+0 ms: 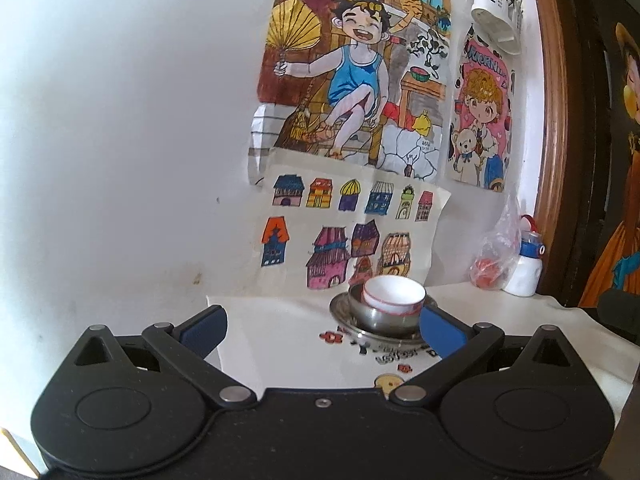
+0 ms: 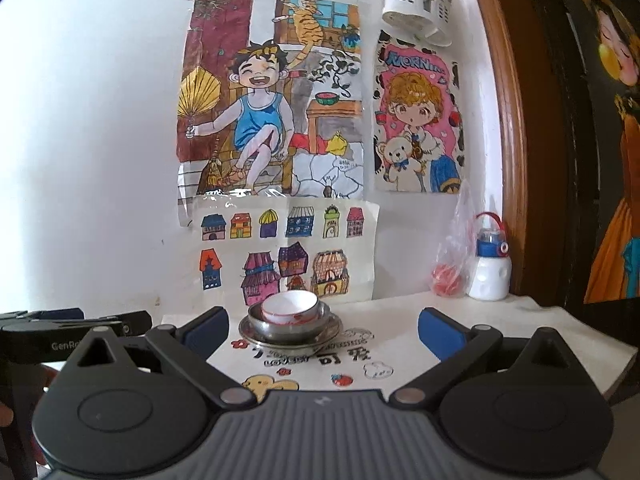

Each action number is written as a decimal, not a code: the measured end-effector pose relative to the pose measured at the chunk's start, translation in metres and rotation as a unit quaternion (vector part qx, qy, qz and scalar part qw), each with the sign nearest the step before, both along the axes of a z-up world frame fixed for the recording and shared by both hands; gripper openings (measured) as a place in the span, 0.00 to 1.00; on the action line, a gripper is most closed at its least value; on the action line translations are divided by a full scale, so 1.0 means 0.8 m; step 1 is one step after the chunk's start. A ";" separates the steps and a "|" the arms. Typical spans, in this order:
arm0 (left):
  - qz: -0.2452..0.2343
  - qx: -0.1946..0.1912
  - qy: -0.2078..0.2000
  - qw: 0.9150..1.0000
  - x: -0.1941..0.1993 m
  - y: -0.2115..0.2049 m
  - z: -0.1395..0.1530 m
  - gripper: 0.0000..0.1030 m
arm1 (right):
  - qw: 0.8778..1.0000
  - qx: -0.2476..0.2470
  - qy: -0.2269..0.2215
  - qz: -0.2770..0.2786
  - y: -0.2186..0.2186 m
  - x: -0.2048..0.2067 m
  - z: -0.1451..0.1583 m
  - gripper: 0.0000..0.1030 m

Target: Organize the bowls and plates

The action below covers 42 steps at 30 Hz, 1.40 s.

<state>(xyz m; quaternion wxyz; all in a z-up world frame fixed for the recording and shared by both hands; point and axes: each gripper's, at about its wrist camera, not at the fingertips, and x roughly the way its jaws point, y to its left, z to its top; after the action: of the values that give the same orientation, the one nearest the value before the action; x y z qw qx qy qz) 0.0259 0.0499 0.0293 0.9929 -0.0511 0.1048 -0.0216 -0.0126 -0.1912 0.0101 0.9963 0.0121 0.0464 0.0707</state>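
Both tools were spread wide and held nothing. Ahead of the right tool (image 2: pixel 323 330), slightly left of its centre, the white bowl (image 2: pixel 290 307) sat tilted inside the steel bowl (image 2: pixel 288 325) on the steel plate (image 2: pixel 291 336): nested to save space, it seemed. Seen from the left tool (image 1: pixel 323 330), the stack stood toward its right finger, on the tabletop (image 1: pixel 280 344).

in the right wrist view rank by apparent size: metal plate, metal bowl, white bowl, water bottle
1. metal plate, widest
2. metal bowl
3. white bowl
The water bottle stands farther back, taller but narrower than these, so its rank is unsure.
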 end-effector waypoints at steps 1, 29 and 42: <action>-0.001 0.000 0.000 1.000 -0.003 0.001 -0.003 0.99 | 1.000 0.005 0.001 -0.003 0.000 -0.002 -0.003 1.00; -0.008 0.002 0.007 1.000 -0.051 0.001 -0.054 0.99 | 0.998 0.030 0.020 -0.057 -0.012 -0.033 -0.060 1.00; -0.007 0.011 0.022 1.000 -0.045 -0.007 -0.076 0.99 | 0.996 0.049 0.040 -0.059 -0.025 -0.022 -0.084 1.00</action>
<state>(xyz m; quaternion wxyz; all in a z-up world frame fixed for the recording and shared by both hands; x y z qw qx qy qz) -0.0105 0.0446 -0.0312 0.9907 -0.0401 0.1272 -0.0266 -0.0303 -0.2111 -0.0575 0.9944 0.0661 0.0816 0.0134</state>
